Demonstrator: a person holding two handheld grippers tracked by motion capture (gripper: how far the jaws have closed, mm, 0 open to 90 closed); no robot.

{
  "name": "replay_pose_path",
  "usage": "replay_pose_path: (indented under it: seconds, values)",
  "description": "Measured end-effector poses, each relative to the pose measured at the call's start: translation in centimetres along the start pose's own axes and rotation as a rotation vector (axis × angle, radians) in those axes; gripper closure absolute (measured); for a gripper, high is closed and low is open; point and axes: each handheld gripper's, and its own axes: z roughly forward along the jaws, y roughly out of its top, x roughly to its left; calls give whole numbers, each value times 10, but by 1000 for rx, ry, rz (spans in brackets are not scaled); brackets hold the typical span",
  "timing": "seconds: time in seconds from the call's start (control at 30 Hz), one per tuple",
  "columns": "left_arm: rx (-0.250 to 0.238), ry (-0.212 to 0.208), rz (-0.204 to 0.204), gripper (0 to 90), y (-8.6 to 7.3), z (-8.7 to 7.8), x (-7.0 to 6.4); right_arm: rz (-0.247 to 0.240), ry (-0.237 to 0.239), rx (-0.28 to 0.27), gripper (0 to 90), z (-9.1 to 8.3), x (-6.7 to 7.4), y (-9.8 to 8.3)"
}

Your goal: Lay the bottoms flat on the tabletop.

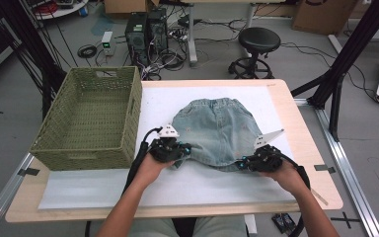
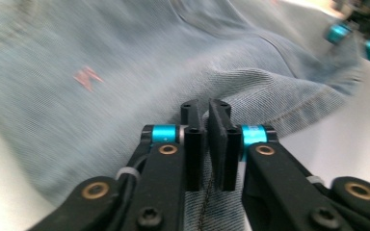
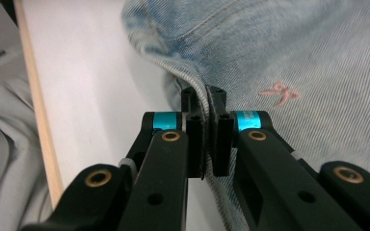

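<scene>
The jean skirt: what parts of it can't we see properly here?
- Skirt hem, high view: both grippers cover the corners.
- Left gripper view: cloth blurred, pink mark unclear.
- Right gripper view: the hem between its jaws is hidden.
- Basket floor, high view: near wall hides part.

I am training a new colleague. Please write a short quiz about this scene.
1. True or false: the denim skirt lies inside the green basket.
2. Which part of the skirt do both grippers hold? A) waistband B) near hem
3. What is on each side of the left gripper fingers?

Key: 1. False, it lies on the white sheet. 2. B; right gripper too. 3. Blue denim.
</scene>
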Motion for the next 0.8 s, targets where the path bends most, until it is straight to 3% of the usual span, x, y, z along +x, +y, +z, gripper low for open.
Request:
replay_pose_path:
  seconds: [0.07,0.13,0.17,0.2,0.27,0.33,0.37,0.47,0.53,0.6,0.67,0.7,0.73,0.77,0.8]
  values:
    - [-23,22,-16,644,-3,-5,0,14,-8,-20,777,-3,0,-2]
    - [-68,54,-38,570,-6,-14,2,23,-8,-90,695,-14,2,-3]
    - [-82,71,-45,556,-7,-18,4,30,-17,-124,695,-21,2,-4]
    - [-91,92,-45,548,-10,-22,5,22,-45,-160,697,-28,3,-6]
    - [-101,125,-67,519,-16,-27,8,12,-149,-184,716,-39,5,-10]
    - [-83,160,-87,509,-25,-30,12,36,-200,-213,715,-51,2,-23]
    - [-78,172,-101,507,-29,-31,14,51,-249,-222,708,-56,2,-30]
    - [-57,204,-159,494,-37,-31,21,138,-430,-155,630,-58,-7,-44]
    - [-36,184,-213,474,-42,-31,24,183,-509,-77,592,-52,-15,-52]
    - [-11,166,-218,474,-47,-29,24,221,-520,-31,566,-45,-20,-59]
    - [12,145,-224,474,-50,-24,22,225,-528,-6,582,-39,-23,-64]
    - [36,131,-215,473,-51,-20,21,236,-516,-27,637,-38,-24,-66]
    - [29,137,-204,458,-50,-19,19,254,-501,-34,744,-39,-25,-66]
    - [28,141,-212,455,-50,-18,18,241,-514,-25,850,-39,-24,-66]
    - [37,155,-201,454,-49,-17,17,230,-521,-21,866,-39,-23,-66]
